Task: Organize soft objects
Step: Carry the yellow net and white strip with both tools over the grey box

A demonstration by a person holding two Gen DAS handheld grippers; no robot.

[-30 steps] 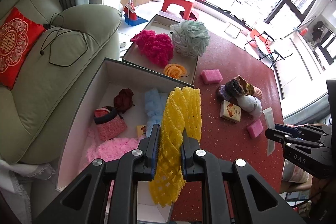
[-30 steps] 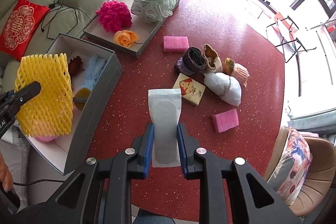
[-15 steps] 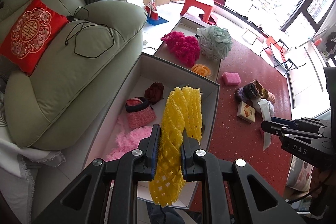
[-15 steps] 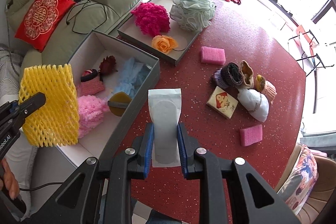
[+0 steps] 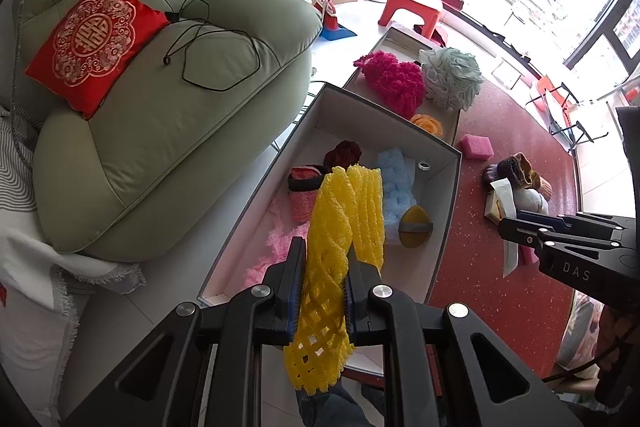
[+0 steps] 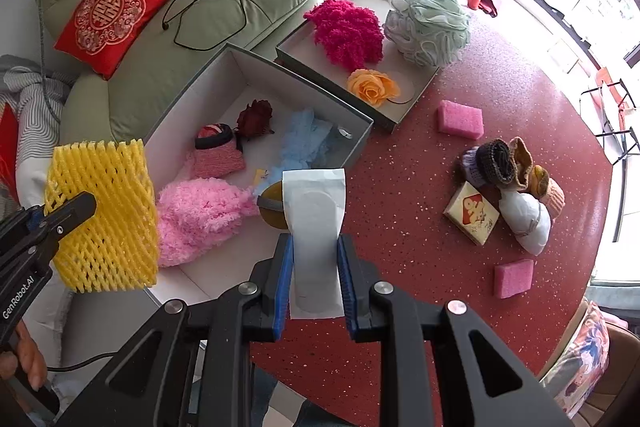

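Left gripper (image 5: 323, 269) clamped on yellow foam net (image 5: 340, 227), held above the near end of the grey box (image 6: 362, 131). Right gripper (image 6: 314, 267) pinches white pad packet (image 6: 314, 227) over that box's 3 o'clock wall. We log pink sponges (image 6: 460, 119) at 2 o'clock on the red table (image 6: 420, 247).

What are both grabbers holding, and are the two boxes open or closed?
Left hand-held gripper: shut on yellow foam fruit net.
Right hand-held gripper: shut on flat white paper pouch.
Deep grey cardboard box: open, holding soft things.
Shallow grey tray box: open.
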